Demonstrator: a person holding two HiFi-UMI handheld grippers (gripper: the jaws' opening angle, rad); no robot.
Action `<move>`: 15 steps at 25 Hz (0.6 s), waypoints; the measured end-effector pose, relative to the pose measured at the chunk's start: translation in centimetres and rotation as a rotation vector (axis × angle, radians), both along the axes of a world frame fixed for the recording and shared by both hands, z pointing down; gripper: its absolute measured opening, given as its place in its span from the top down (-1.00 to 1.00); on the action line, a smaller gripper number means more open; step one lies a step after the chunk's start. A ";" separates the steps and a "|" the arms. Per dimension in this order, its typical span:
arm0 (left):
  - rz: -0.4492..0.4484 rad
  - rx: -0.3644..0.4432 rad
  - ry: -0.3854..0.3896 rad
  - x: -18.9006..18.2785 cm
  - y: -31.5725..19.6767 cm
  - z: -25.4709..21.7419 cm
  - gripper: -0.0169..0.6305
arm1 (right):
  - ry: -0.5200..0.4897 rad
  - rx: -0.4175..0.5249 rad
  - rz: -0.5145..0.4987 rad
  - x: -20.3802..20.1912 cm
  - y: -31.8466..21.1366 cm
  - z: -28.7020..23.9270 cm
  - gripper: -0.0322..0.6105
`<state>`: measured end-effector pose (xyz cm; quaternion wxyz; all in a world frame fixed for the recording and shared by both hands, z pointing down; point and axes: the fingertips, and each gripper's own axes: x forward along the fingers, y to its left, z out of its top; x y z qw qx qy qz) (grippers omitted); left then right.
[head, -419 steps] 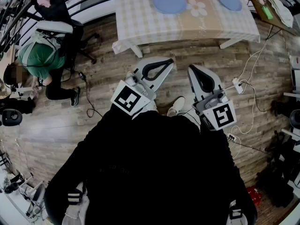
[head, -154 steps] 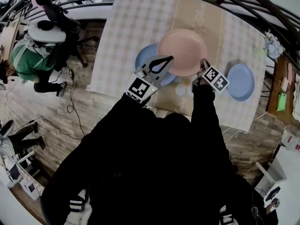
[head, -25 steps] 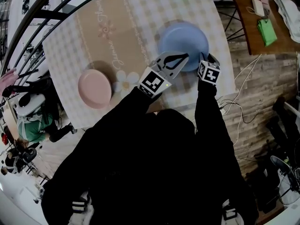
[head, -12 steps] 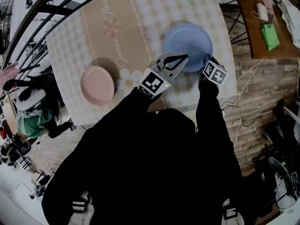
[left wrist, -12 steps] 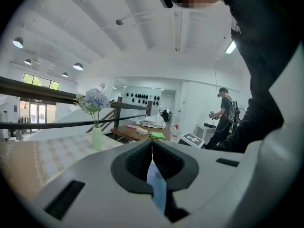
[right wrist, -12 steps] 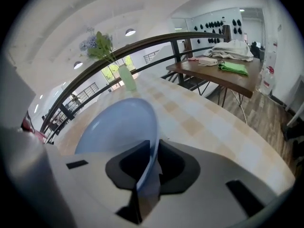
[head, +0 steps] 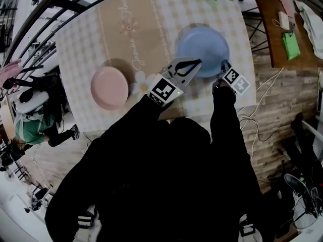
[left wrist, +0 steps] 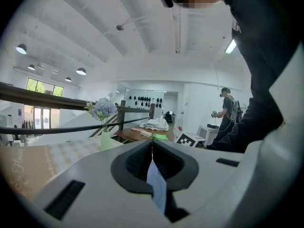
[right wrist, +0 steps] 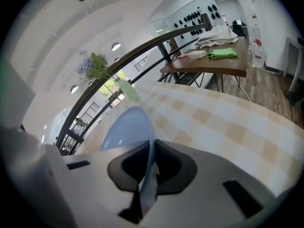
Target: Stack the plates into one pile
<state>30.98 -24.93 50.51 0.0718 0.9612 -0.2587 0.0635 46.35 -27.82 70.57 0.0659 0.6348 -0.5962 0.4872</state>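
Jaws of right gripper (head: pixel 223 64), just closing, clamp near rim of round pale-blue plate (head: pixel 202 48); round pink plate (head: pixel 109 88) lies well leftward, nearer left gripper (head: pixel 198 62), jaws together

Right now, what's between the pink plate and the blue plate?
Head view: between pink plate and blue plate, only tablecloth with a printed daisy; the left gripper overhangs the blue end.

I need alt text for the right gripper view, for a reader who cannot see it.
The right gripper pinches the rim of a blue plate; its jaws have just been closing on it. Behind lies a checked tablecloth, with a vase of flowers near the far edge and a wooden side table beyond.
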 end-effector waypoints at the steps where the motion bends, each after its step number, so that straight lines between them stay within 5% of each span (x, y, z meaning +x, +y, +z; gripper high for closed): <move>1: -0.006 0.001 0.002 -0.4 0.1 -0.2 0.88 | -0.010 0.000 0.008 -0.2 0.1 -0.1 0.83; 15: -0.088 0.042 0.015 -8.5 2.8 -3.3 0.89 | -0.089 0.038 0.021 -5.6 1.2 -4.2 0.83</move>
